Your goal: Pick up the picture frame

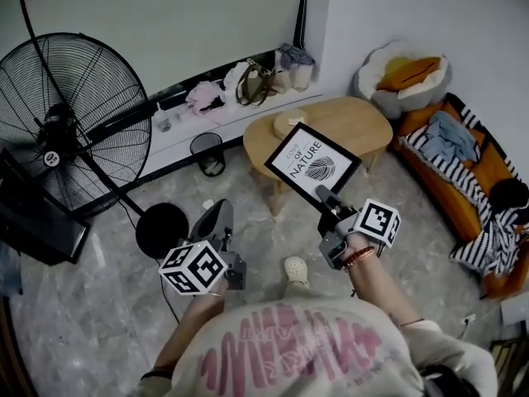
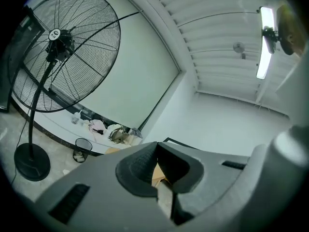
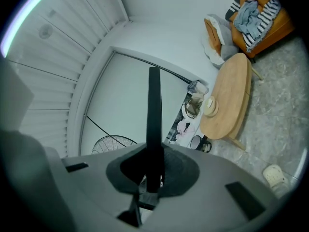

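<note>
One grip only: the picture frame [image 1: 312, 166] is pinched at its near edge by the right tool [image 1: 329, 203], jaws pressed on it edge-on [image 3: 154, 110]. Its long axis runs straight ahead of that tool toward the round counter [image 1: 355, 122], and it looks clear of the top. Left tool [image 1: 216, 222] is well off to the left, jaws together, empty. Pickup looks essentially done, and the right hand is the one placed to carry it.

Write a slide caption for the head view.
Right gripper clamps the picture frame by one edge, in front of the wooden table; left gripper carries nothing.
</note>
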### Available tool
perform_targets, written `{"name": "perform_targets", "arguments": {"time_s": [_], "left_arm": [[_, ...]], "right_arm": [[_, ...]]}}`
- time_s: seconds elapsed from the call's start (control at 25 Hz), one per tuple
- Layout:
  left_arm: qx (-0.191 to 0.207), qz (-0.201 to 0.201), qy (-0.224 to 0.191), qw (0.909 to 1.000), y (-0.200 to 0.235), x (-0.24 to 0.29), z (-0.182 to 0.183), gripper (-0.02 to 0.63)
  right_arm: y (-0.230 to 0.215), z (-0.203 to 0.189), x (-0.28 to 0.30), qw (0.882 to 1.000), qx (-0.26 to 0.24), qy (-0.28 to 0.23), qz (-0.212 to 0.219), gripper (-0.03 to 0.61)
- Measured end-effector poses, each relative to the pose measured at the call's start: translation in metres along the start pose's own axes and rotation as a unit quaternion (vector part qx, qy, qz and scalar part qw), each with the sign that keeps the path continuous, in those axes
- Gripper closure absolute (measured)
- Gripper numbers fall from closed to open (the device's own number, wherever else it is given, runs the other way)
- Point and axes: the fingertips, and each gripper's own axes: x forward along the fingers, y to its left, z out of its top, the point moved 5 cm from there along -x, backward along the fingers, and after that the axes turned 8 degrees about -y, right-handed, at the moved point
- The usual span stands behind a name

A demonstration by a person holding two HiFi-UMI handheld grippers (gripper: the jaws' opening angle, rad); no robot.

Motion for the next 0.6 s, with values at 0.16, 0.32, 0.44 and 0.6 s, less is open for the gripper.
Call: {"name": "perform_targets", "arguments": {"time_s": [0.16, 0.32, 0.44, 0.6], "left_arm": [[-0.008, 0.003, 0.009, 0.9999, 0.001, 0.002, -0.004, 0.611], [-0.013, 0.003, 0.012, 0.9998, 0.001, 0.003, -0.011, 0.611], [-0.016, 0.003, 0.017, 0.9997, 0.002, 0.007, -0.015, 0.611], [-0.017, 0.003, 0.024, 0.9996, 0.003, 0.012, -0.021, 0.611]], "right_arm": [[-0.004, 0.0, -0.003, 1.0, -0.001, 0.004, -0.011, 0.537], [-0.009, -0.002, -0.005, 1.0, 0.0, 0.009, -0.012, 0.537], [-0.015, -0.004, -0.006, 1.0, 0.003, 0.012, -0.021, 0.536], [-0.022, -0.003, -0.004, 1.0, 0.005, 0.015, -0.027, 0.537]]}}
